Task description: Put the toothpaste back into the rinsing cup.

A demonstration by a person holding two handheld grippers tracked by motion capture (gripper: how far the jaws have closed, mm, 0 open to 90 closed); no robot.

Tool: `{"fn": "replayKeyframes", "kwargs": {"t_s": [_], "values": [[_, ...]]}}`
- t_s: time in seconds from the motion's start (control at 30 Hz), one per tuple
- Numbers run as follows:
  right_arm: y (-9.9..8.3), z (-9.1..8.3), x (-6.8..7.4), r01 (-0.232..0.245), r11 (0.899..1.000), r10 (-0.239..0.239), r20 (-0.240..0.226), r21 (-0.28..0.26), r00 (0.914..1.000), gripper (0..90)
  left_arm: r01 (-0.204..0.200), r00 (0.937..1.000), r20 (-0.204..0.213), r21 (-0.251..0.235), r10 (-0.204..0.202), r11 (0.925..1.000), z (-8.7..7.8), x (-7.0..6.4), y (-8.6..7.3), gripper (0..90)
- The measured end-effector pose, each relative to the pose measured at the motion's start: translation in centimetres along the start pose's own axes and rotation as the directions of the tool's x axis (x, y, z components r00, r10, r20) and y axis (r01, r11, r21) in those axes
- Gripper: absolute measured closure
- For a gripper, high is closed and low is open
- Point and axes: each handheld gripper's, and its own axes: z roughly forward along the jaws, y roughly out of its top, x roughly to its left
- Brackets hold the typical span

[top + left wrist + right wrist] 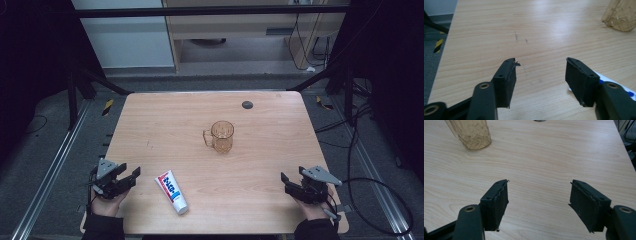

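An amber glass mug with a handle on its left stands upright near the middle of the wooden table. A white toothpaste tube with red and blue print lies flat near the front edge. My left gripper rests at the front left corner, open and holding nothing, a short way left of the tube. In the left gripper view the jaws are spread, the tube peeks out behind the right jaw, and the mug sits far right. At the front right, my right gripper is open and holds nothing; the mug is far ahead on its left.
A small dark round grommet is set in the table near the back edge. Metal frame rails and cables run along the floor on both sides. A pale cabinet stands behind the table.
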Motion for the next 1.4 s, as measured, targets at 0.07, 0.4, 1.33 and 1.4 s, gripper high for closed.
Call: {"fn": "replayKeyframes", "kwargs": {"t_s": [0.07, 0.4, 1.33, 1.4], "values": [[0.0, 0.0, 0.1, -0.003, 1.000, 0.003, -0.003, 0.002, 1.0000, 31.4, -0.007, 1.0000, 0.006, 0.005, 0.007, 1.0000, -0.1, -0.1, 0.0, 50.2], [0.0, -0.1, 0.8, -0.012, 0.999, 0.013, -0.041, 0.031, 0.9991, 36.7, -0.037, 0.9941, 0.105, 0.064, 0.030, 0.9973, -1.3, -2.1, -1.0, 72.4], [-0.3, 0.4, 1.2, 0.020, 0.998, -0.017, -0.059, 0.051, 0.9981, 37.1, -0.124, 0.9828, 0.162, 0.220, 0.090, 0.9675, 1.9, -5.4, -1.9, 88.8], [-0.3, 0.5, 1.2, 0.019, 0.998, -0.016, -0.062, 0.053, 0.9979, 37.1, -0.129, 0.9832, 0.156, 0.228, 0.095, 0.9650, 2.3, -5.5, -1.8, 88.8]]}}
